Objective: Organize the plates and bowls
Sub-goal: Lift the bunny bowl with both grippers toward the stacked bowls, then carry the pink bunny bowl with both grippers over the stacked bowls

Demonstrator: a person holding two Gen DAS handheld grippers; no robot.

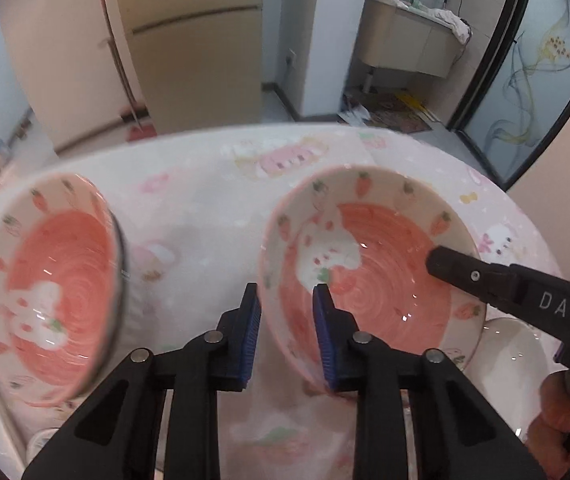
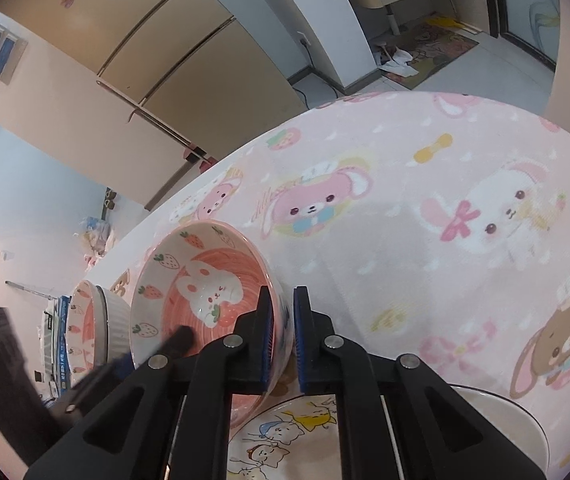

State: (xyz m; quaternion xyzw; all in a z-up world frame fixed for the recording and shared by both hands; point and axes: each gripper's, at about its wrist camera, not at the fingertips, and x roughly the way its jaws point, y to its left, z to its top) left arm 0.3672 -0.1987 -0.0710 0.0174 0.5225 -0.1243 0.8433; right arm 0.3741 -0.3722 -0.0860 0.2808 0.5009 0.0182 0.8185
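A pink bowl with a rabbit and carrots [image 1: 369,272] is held tilted above the pink tablecloth. My left gripper [image 1: 287,300] straddles its near rim, one pad outside and one inside, closed on it. My right gripper [image 2: 283,320] is shut on the opposite rim of the same bowl [image 2: 201,292]; its finger shows in the left wrist view [image 1: 457,268]. A second matching bowl [image 1: 57,288] stands to the left, also in the right wrist view [image 2: 85,328] inside a white ribbed bowl [image 2: 115,324].
A plate with cartoon cats [image 2: 281,440] lies below the right gripper, and a white dish [image 2: 525,432] beside it, also in the left wrist view [image 1: 513,356]. The round table [image 2: 425,200] carries a pink cartoon cloth. A fridge and cabinets stand behind.
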